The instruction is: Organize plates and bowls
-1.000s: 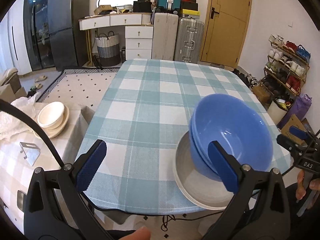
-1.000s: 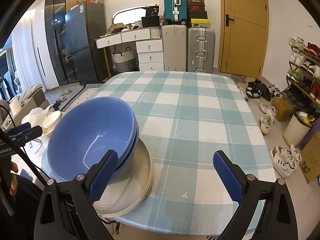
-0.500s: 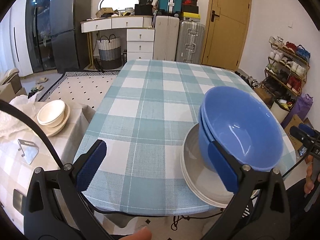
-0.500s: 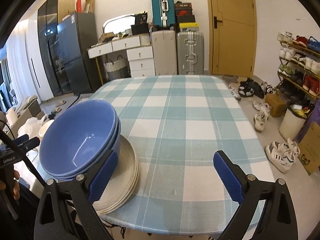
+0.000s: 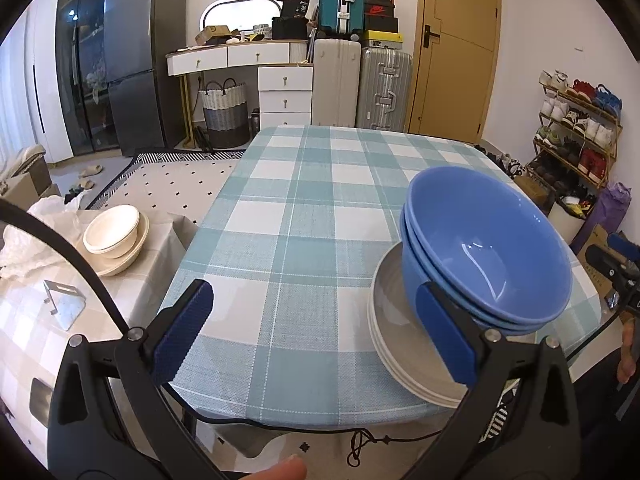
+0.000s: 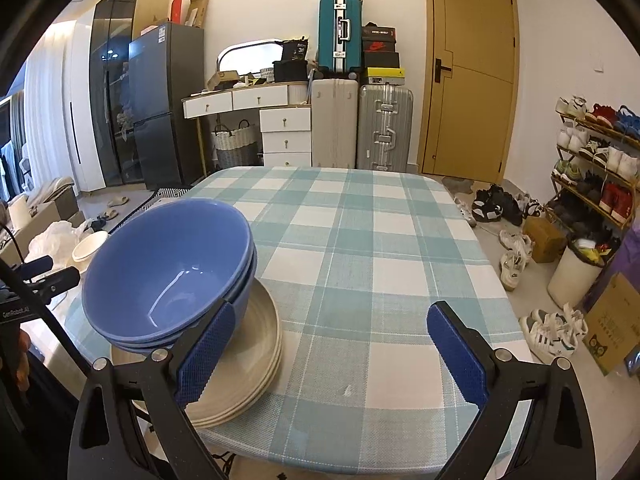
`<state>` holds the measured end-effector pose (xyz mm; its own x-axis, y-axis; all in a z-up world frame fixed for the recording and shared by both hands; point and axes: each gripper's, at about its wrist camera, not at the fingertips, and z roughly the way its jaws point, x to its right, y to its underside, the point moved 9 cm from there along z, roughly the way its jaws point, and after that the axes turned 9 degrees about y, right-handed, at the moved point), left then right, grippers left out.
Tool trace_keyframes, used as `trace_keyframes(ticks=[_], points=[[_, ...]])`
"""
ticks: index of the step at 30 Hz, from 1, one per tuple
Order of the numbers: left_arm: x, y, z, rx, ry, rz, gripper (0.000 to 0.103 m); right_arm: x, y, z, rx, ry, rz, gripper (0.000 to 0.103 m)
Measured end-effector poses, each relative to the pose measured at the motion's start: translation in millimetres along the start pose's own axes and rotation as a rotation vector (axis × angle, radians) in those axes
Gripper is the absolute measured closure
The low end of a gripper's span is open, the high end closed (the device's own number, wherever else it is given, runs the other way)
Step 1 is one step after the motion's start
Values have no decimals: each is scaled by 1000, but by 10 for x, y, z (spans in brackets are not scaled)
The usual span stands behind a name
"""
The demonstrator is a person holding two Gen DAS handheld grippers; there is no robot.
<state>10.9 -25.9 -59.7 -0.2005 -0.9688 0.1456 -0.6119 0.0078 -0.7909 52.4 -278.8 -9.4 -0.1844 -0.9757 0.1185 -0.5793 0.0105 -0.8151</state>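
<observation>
Two blue bowls [image 5: 486, 248] [image 6: 168, 268], nested one inside the other, sit on a stack of cream plates [image 5: 400, 336] [image 6: 248, 364] at the near edge of the desk [image 5: 320, 208] [image 6: 372, 264], which is covered by a teal-and-white checked cloth. The bowls rest toward one side of the plates rather than centred.

In the left wrist view, the stack lies at and beyond the right-hand finger of the left gripper [image 5: 316, 336]; that finger's blue pad overlaps the plates and the lower wall of the bowls in the picture, and contact cannot be confirmed. The left gripper's fingers are spread wide and grasp nothing.

In the right wrist view, the stack lies at the left-hand finger of the right gripper [image 6: 332, 348], whose pad overlaps the bowl wall and the plate rim; contact again cannot be confirmed. These fingers are likewise spread wide, with bare checked cloth between them.

Outward of the left gripper's left-hand finger, a lower side table [image 5: 120, 300] carries cream bowls on a cream plate [image 5: 114, 236] and a small metal bracket [image 5: 64, 304]. Beyond the far end of the desk stand suitcases [image 6: 360, 124], a white drawer unit [image 5: 284, 92] and a yellow door [image 6: 470, 76]. A shoe rack [image 6: 596, 160] stands right of both pairs of fingers.
</observation>
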Motion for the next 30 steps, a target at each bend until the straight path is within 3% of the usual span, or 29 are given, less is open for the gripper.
trace_keyframes(ticks=[30], points=[[56,113,68,-30,17,22,2,68,23,-39,2,-30,69,4]])
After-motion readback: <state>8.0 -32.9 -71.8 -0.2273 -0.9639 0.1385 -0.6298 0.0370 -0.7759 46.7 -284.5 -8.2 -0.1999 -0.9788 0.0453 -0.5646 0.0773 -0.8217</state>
